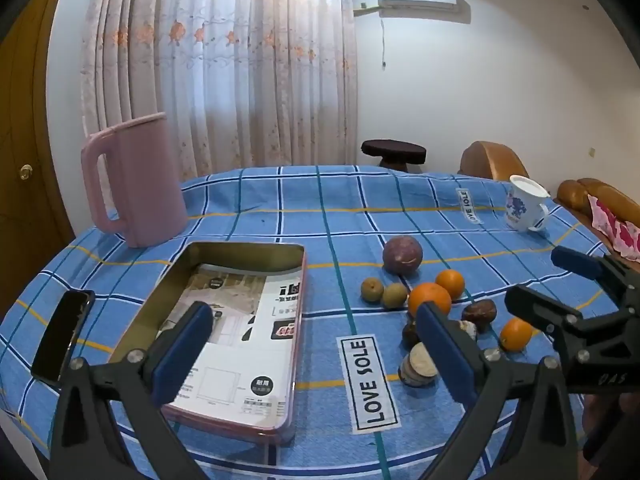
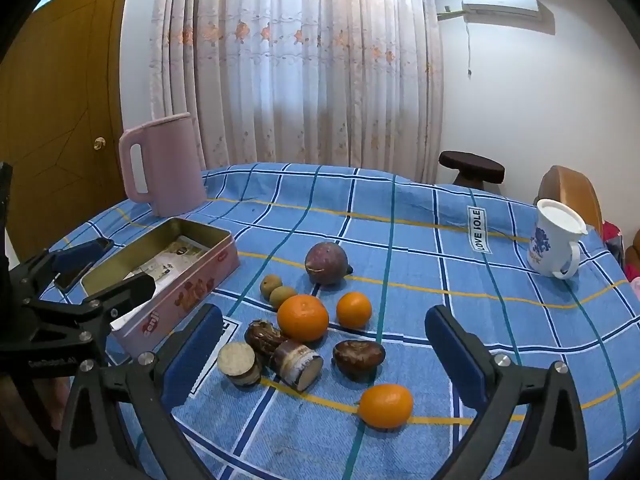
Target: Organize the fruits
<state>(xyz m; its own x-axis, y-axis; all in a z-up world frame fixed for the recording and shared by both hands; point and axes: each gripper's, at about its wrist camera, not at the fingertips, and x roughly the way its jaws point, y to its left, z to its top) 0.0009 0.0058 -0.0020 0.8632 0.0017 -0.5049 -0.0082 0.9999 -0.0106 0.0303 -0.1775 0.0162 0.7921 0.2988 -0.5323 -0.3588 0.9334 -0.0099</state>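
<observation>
Fruits lie loose on the blue checked tablecloth (image 2: 500, 264): a purple passion fruit (image 2: 327, 263), two small brown longans (image 2: 276, 291), a large orange (image 2: 303, 317), two smaller oranges (image 2: 353, 309) (image 2: 385, 405), and several brown water chestnuts (image 2: 359, 359). An open pink tin box (image 2: 188, 292) with a leaflet inside stands to their left; it also shows in the left wrist view (image 1: 236, 420). My left gripper (image 1: 316, 352) is open, hovering over the box's right edge. My right gripper (image 2: 324, 350) is open, above the chestnuts. The passion fruit (image 1: 402, 255) also shows in the left wrist view.
A pink jug (image 1: 136, 184) stands at the back left. A white mug (image 2: 556, 238) with blue print stands at the back right. A black phone (image 1: 64, 336) lies left of the box. Chairs and a dark stool (image 2: 472, 168) stand beyond the table.
</observation>
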